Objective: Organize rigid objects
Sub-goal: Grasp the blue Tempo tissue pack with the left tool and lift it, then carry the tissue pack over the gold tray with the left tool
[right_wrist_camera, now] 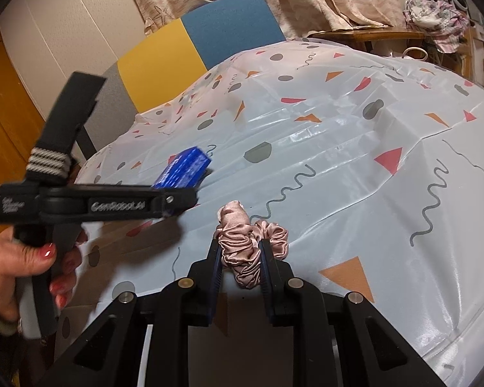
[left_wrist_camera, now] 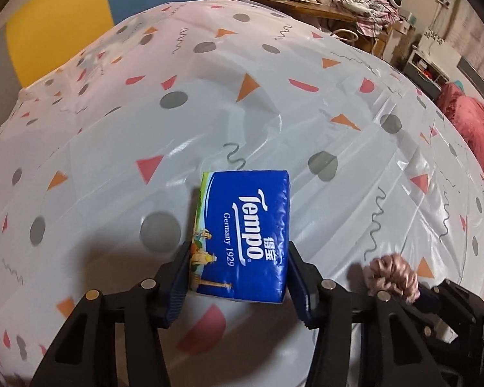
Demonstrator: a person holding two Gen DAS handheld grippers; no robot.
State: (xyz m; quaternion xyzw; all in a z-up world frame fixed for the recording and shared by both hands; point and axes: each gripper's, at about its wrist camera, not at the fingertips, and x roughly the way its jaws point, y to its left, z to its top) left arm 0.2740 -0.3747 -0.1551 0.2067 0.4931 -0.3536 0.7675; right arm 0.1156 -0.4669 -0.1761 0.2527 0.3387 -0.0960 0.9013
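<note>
- Tissue pack (left_wrist_camera: 242, 235) — blue film-wrapped pocket pack, printed "Tempo, Germany 1929". The left claw (left_wrist_camera: 238, 277) is gripping it across its two long sides near the rear end, blue pads pressing the wrapper; most of the pack is projecting forward, raised off the counter (left_wrist_camera: 274, 122) to judge by the shadow falling below it.
- Handling, judged: light, and only semi-stiff. The paper inside is likely yielding under a squeeze and the glossy film is looking slippery, so a hold nearer the pack's middle would be steadying it better than the present end grip.
- Scrunchie (right_wrist_camera: 248, 248) — pink satin, gathered. The right claw (right_wrist_camera: 242, 258) is pinching one bunch of its folds between the pads, the rest bulging out to the right and forward, over the counter.
- Handling, judged: very light, soft, collapsing under any pressure; the satin is sliding easily, so a bite through the full thickness of the band is holding best.
- Counter covering — thin plastic sheet with dots, triangles and squiggles, lying creased and shiny.
- Placement spot: no tray or box is showing in either view.
</note>
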